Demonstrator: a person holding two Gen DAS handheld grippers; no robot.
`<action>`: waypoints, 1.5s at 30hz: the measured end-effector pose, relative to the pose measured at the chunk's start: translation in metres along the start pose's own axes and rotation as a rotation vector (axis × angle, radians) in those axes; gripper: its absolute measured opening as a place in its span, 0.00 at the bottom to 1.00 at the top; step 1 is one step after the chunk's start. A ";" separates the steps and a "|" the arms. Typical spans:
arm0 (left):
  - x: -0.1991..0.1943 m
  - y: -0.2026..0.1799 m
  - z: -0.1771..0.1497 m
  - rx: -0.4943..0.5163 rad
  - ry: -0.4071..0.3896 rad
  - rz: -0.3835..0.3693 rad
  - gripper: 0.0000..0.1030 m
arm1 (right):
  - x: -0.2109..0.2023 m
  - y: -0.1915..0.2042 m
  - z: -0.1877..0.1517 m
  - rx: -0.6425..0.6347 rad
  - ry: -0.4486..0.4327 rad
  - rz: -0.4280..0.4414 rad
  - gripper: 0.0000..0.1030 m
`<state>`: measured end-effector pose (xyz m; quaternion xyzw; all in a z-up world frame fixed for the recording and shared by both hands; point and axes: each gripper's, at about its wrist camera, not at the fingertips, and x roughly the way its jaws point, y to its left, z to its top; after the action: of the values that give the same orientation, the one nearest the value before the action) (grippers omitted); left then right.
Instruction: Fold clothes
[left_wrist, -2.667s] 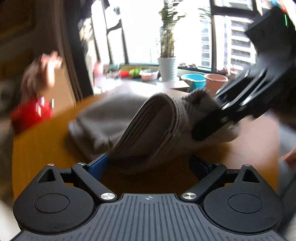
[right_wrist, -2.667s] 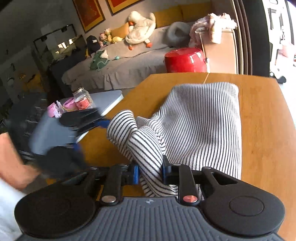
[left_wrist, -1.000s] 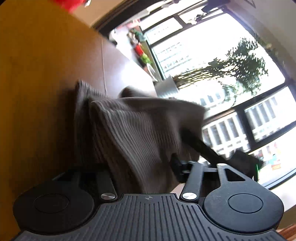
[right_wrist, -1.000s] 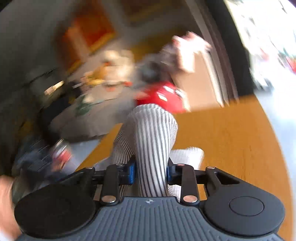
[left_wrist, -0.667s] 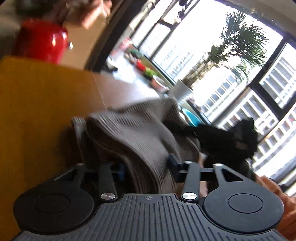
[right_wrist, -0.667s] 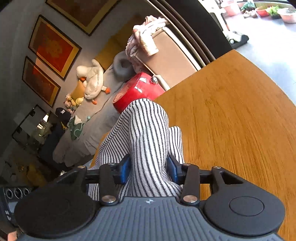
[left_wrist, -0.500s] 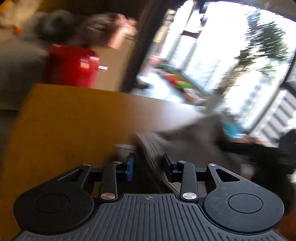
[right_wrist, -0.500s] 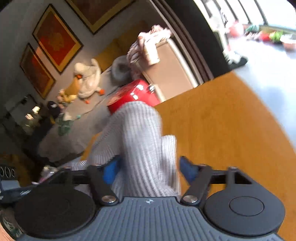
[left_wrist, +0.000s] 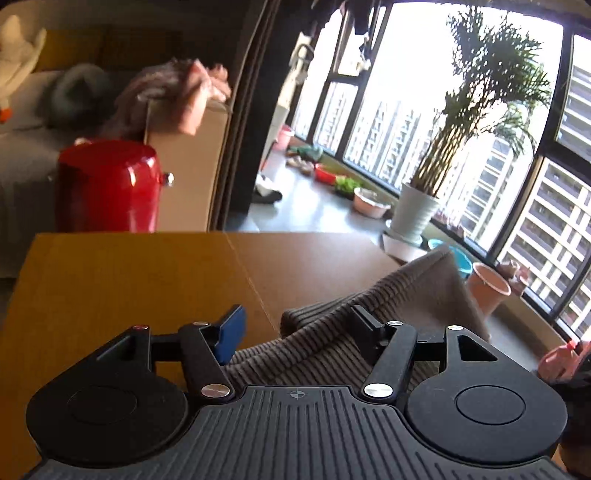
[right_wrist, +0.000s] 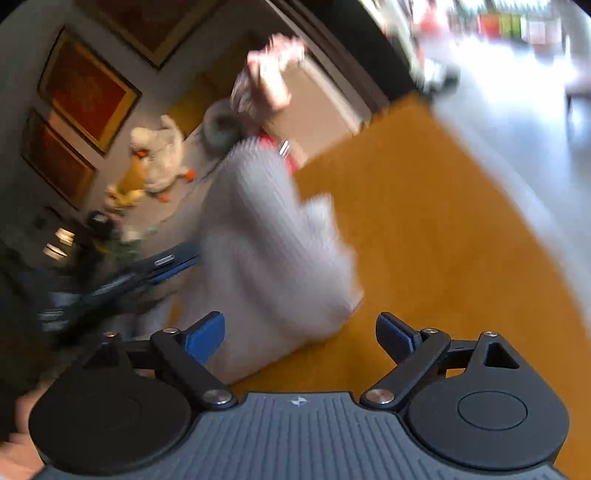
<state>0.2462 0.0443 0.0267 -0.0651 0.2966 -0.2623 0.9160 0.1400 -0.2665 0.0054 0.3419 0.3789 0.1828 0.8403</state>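
Observation:
The striped knit garment (left_wrist: 373, 325) lies bunched on the wooden table (left_wrist: 129, 280), under and to the right of my left gripper (left_wrist: 295, 328). That gripper's jaws stand wide apart over the cloth and grip nothing. In the right wrist view the same garment (right_wrist: 273, 251) is blurred and stands in a loose heap on the table (right_wrist: 424, 236), just ahead of my right gripper (right_wrist: 299, 336), whose jaws are wide open and empty. The left gripper (right_wrist: 147, 273) shows as a dark blur at the left of that view.
A red round container (left_wrist: 107, 184) and a cardboard box draped with clothes (left_wrist: 184, 147) stand past the table's far edge. A potted plant (left_wrist: 417, 214), basins and a window lie beyond on the right. A sofa with plush toys (right_wrist: 159, 155) is behind.
Both grippers have opened and let go of the garment. The garment has dropped onto the table in a folded heap, and both grippers have drawn back from it.

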 end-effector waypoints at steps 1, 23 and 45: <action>0.008 0.004 -0.003 -0.005 0.012 -0.001 0.67 | 0.007 -0.002 -0.002 0.026 0.025 0.021 0.79; 0.015 -0.012 -0.044 -0.200 0.162 -0.155 0.75 | 0.069 0.038 0.087 -0.405 -0.130 -0.287 0.62; -0.034 0.014 -0.051 -0.206 0.108 -0.094 0.58 | 0.048 0.078 0.014 -0.733 -0.063 -0.304 0.55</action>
<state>0.1995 0.0762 -0.0016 -0.1586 0.3677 -0.2764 0.8737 0.1782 -0.1909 0.0437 -0.0349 0.3087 0.1689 0.9354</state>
